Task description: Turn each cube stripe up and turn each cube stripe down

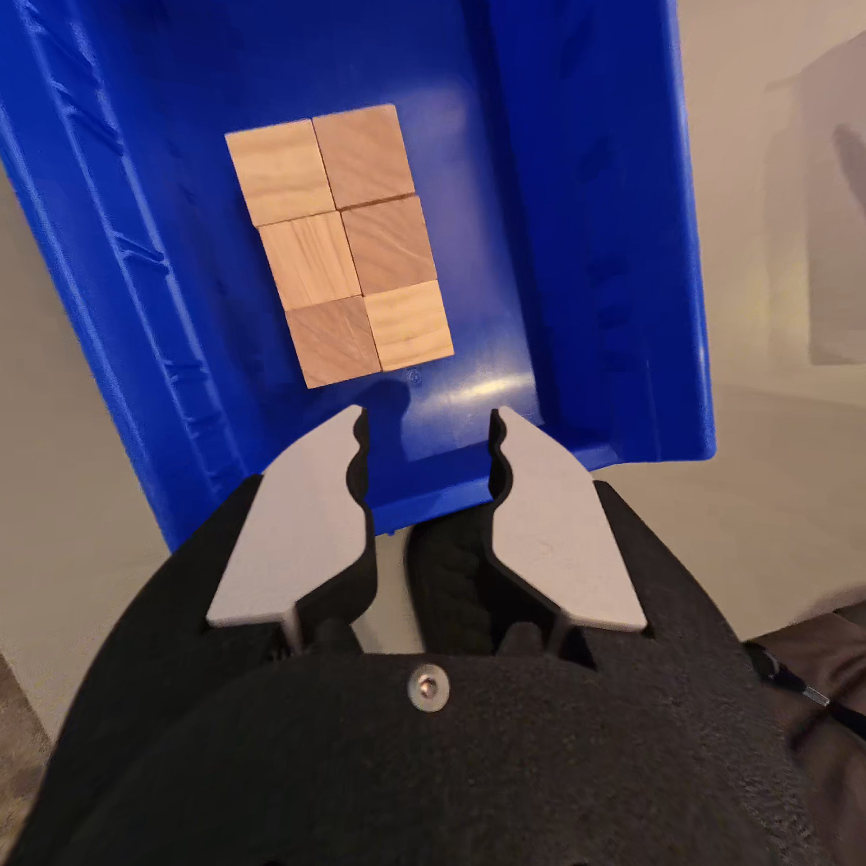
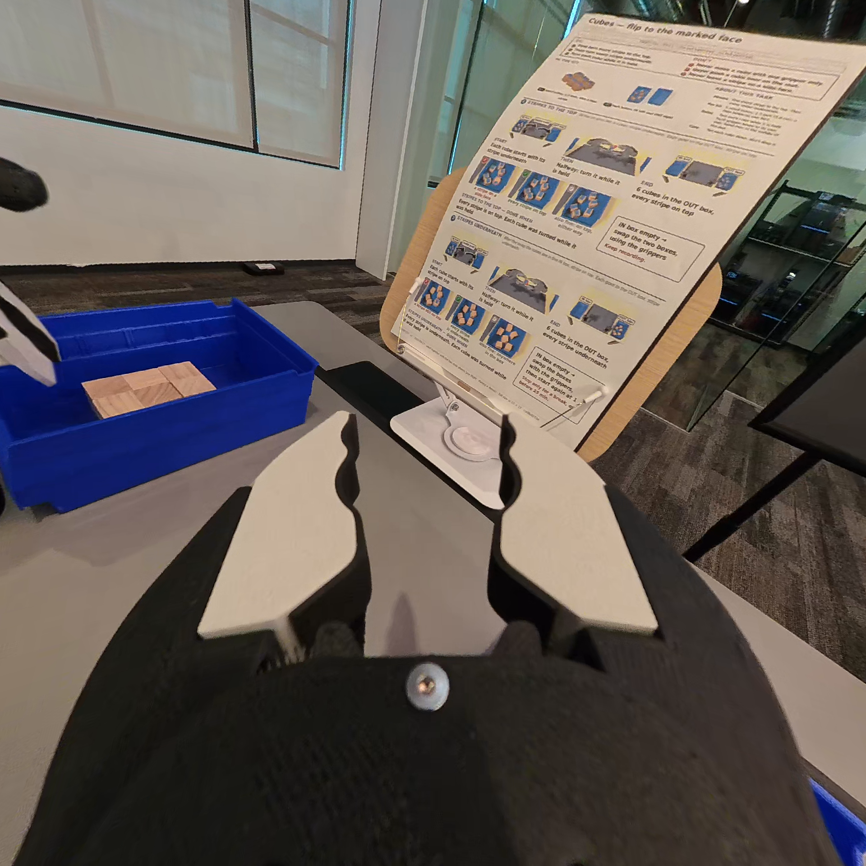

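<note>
— Gaping wide at both tools: left gripper (image 1: 426, 424) spread and holding nothing, hanging just above the near end of the blue bin (image 1: 586, 234); right gripper (image 2: 424, 433) likewise spread and empty, poised over the bare grey table (image 2: 93, 586), well apart from the bin.

— And beyond the tips?

— Six wooden cubes (image 1: 339, 246) packed tight in a two-by-three block on the bin floor, faces touching, nearest corner just ahead of the left fingertips. Plain wood on every top face; no stripe showing anywhere, from above or on the sides seen from the right wrist view (image 2: 147, 386).

— So stripes underneath?

— Probably, though hidden, so only a guess. Nothing lifted, nothing turned, judging by that neat block. Looks like the very start of a stripe-up round: all six left to pick, flip and set down.

— Anywhere to set them?

— Maybe a second blue bin (image 2: 843, 824), only a sliver at the lower right edge; contents out of sight. Farther off, an instruction sheet (image 2: 586, 211) propped on a white stand (image 2: 450, 450) at the table's far side.

— First move?

— Likely the near corner cube, with a side open to the jaws.
</note>
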Demonstrator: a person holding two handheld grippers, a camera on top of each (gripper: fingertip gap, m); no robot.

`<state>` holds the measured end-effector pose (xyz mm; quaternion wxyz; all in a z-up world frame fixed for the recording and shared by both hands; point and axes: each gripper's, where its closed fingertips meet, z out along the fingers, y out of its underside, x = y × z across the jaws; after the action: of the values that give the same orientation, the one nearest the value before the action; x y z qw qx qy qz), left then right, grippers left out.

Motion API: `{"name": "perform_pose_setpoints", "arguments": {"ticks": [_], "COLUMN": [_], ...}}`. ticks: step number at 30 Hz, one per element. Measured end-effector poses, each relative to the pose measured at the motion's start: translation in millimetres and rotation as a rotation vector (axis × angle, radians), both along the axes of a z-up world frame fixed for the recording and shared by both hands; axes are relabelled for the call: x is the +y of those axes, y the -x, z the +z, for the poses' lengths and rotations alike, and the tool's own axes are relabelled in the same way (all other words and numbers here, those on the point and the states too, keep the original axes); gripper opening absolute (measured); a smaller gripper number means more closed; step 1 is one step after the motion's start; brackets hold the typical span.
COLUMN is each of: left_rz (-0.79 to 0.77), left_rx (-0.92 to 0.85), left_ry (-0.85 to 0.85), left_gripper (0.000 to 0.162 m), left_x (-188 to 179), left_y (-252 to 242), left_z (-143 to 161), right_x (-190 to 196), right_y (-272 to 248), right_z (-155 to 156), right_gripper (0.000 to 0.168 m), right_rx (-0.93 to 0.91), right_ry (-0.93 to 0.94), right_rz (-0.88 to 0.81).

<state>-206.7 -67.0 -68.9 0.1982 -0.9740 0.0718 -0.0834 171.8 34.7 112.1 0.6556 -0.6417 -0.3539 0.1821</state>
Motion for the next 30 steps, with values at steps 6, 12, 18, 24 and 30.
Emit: {"name": "perform_pose_setpoints", "arguments": {"ticks": [6, 12, 18, 24, 30], "left_rz": [0.006, -0.001, 0.000, -0.012, -0.018], "left_rx": [0.170, 0.364, 0.382, 0.409, 0.406], "left_ry": [0.037, 0.059, 0.089, 0.067, 0.080], "left_gripper": [0.052, 0.050, 0.051, 0.051, 0.051], "left_x": [18, 28, 33, 38, 37], "left_y": [19, 42, 43, 46, 46], "left_z": [-10, -20, -38, -39, -40], "right_x": [-1, 1, 0, 2, 3], "right_y": [-5, -3, 0, 0, 1], "right_z": [3, 0, -2, -4, -6], "right_gripper": [0.059, 0.059, 0.059, 0.059, 0.059], "right_rx": [0.004, -0.008, -0.024, -0.030, -0.037], "right_ry": [-0.014, -0.005, -0.009, -0.004, -0.001], "right_rz": [0.006, 0.021, 0.024, 0.020, 0.018]}}
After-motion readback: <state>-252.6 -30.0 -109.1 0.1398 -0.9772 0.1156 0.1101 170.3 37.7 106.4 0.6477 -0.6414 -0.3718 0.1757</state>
